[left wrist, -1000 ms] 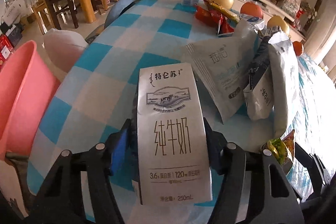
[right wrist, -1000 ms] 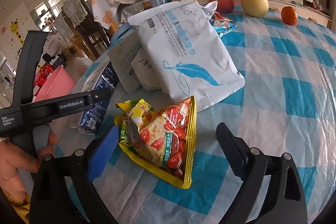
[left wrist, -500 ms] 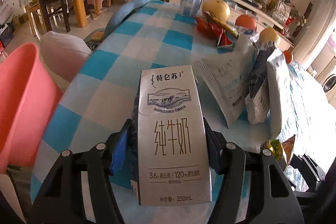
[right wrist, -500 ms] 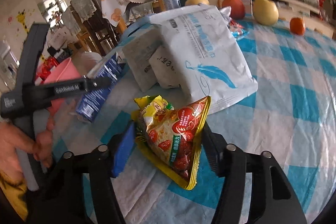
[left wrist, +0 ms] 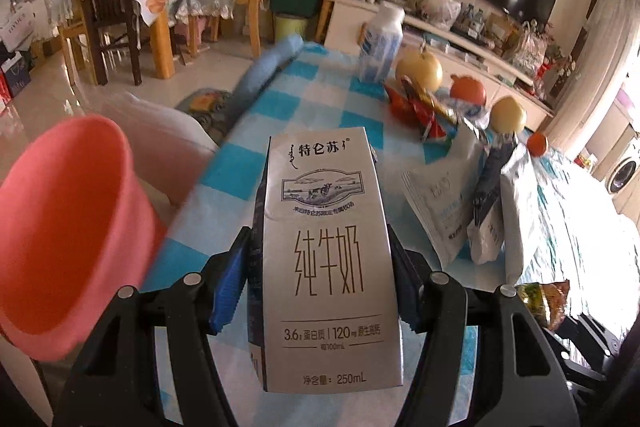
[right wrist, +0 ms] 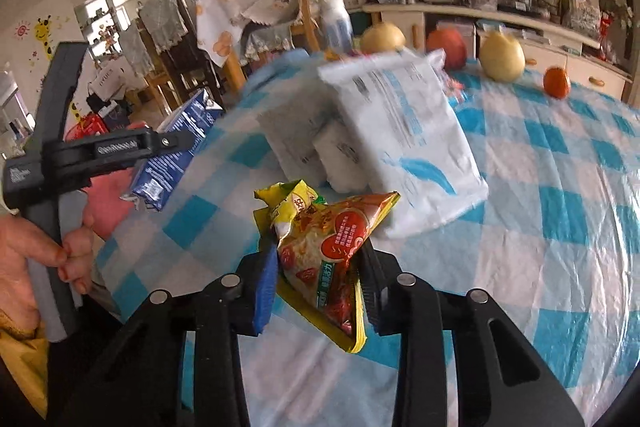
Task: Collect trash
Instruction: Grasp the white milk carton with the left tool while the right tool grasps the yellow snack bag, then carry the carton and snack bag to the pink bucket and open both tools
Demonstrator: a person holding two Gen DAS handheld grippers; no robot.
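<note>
A grey-white milk carton point(left wrist: 324, 227) stands between the pads of my left gripper point(left wrist: 320, 267), which is shut on it and holds it above the checked table point(left wrist: 304, 95). To its left gapes a pink bin point(left wrist: 64, 227). In the right wrist view my right gripper point(right wrist: 320, 267) is closing its jaws on a crumpled yellow and red snack bag point(right wrist: 324, 227). Both pads press the bag, and it hangs clear of the tablecloth point(right wrist: 560, 187). The carton's blue side point(right wrist: 176, 155) shows at the left there, above the person's hand point(right wrist: 24, 259).
White pouches point(right wrist: 400, 135) lie piled mid-table. Behind them are a red wrapper point(left wrist: 416, 103), a white bottle point(left wrist: 380, 43) and several fruits point(left wrist: 419, 70). A white bin point(left wrist: 160, 139) stands behind the pink one. Chairs and a sideboard fill the room beyond.
My right gripper closed on the snack bag and raised it off the cloth. My left gripper rose with the carton and swung left, bringing the pink bin closer.
</note>
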